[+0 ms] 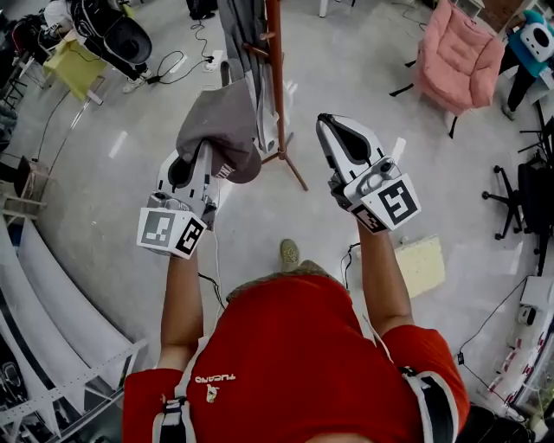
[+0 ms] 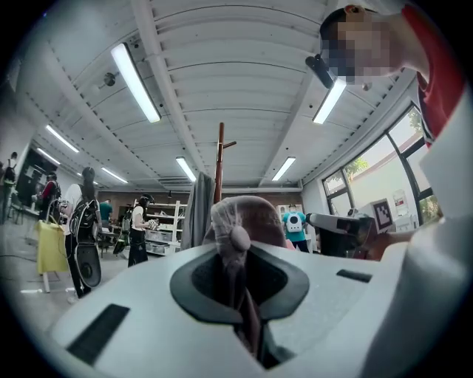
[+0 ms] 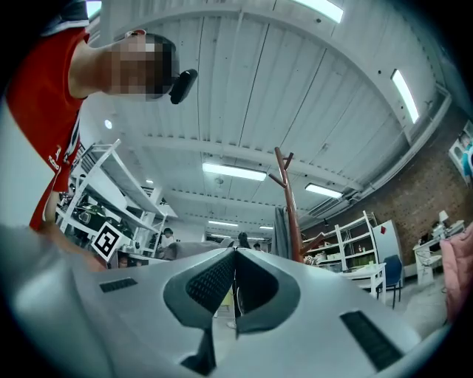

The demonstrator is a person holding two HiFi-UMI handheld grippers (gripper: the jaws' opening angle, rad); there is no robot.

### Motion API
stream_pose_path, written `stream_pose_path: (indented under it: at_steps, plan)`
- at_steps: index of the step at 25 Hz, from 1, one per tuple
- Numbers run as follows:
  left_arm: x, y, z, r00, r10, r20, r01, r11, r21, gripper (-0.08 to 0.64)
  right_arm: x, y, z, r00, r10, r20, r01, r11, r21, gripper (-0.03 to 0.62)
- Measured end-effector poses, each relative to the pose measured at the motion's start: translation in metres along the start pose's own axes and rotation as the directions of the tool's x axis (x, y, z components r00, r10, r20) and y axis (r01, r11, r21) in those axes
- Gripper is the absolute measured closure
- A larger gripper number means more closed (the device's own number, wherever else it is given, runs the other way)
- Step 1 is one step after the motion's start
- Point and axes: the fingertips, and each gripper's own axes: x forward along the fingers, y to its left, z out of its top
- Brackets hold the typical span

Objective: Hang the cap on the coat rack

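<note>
Jaws of left gripper [image 1: 192, 166] pinch cap [image 1: 223, 128] just beside coat rack [image 1: 276, 78].

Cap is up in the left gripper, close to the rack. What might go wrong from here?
1. The left gripper pinches only a fold of the grey cap, which droops over it; the fabric may slip out.
2. A grey garment already hangs on the coat rack, so the cap may catch on it or miss a peg.
3. The right gripper is shut and empty, so nothing steadies the cap.
</note>
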Motion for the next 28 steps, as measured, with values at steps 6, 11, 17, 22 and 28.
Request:
stream_pose_path:
  at_steps: [6,11,17,22,28]
  plan:
    - [0.063,0.017,-0.024,0.999,0.043,-0.031,-0.042,0.999,0.017,0.538,0.021,-0.04,-0.019,1.0,0.007,-0.019,-0.007,1.0,-0.003,0.569]
    - [0.109,0.03,-0.033,0.996,0.074,-0.057,-0.072,0.997,0.036,0.538,0.035,-0.06,-0.03,0.999,-0.005,-0.053,0.005,1.0,0.004,0.569]
    - [0.139,0.036,-0.056,0.994,0.067,-0.084,-0.065,0.998,0.024,0.538,0.037,-0.071,-0.038,0.995,-0.05,-0.085,0.049,0.999,-0.008,0.569]
    - [0.155,0.04,-0.084,0.992,0.061,-0.106,-0.061,0.998,0.002,0.538,0.032,-0.073,-0.049,0.989,-0.096,-0.112,0.094,0.995,-0.022,0.569]
    - [0.177,0.047,-0.105,0.989,0.061,-0.135,-0.062,0.998,-0.005,0.537,0.028,-0.077,-0.059,0.98,-0.141,-0.144,0.141,0.99,-0.004,0.569]
